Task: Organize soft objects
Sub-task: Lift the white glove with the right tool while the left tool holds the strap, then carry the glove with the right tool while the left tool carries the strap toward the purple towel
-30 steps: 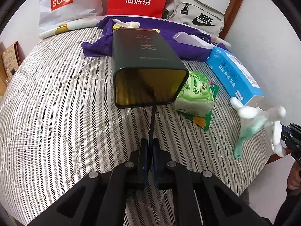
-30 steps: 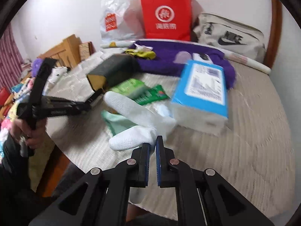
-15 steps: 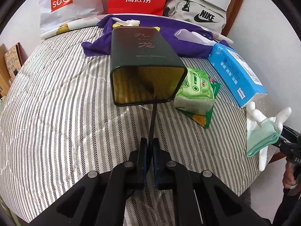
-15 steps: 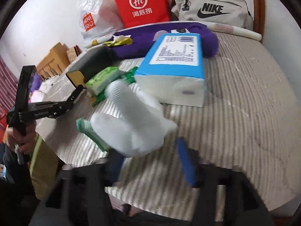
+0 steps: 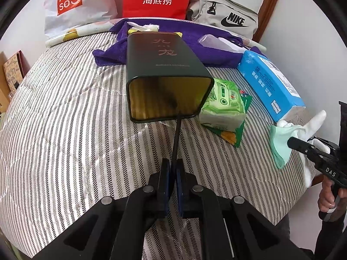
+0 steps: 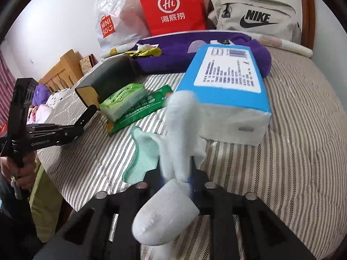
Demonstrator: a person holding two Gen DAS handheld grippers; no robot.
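presently, item: one bundle of white and mint socks, lying between the closing jaws of the right gripper, pads seemingly already pressing it; long axis ran away from the gripper toward the blue tissue pack, one rounded toe hanging back over the gripper body. bundle sat at the near bed edge, just before the tissue pack, well right of the dark tin. left gripper: jaws together, clamped on the thin rim edge of the tin, holding its open mouth tipped toward the camera. judged: the right hand was nearer the socks; the tin's mouth lay to the tissue pack's left, so the bundle would need carrying leftward. count: tin, one; tissue pack, one; green wipes packet, one; purple cloth, one; bags behind, three; striped bed, one.
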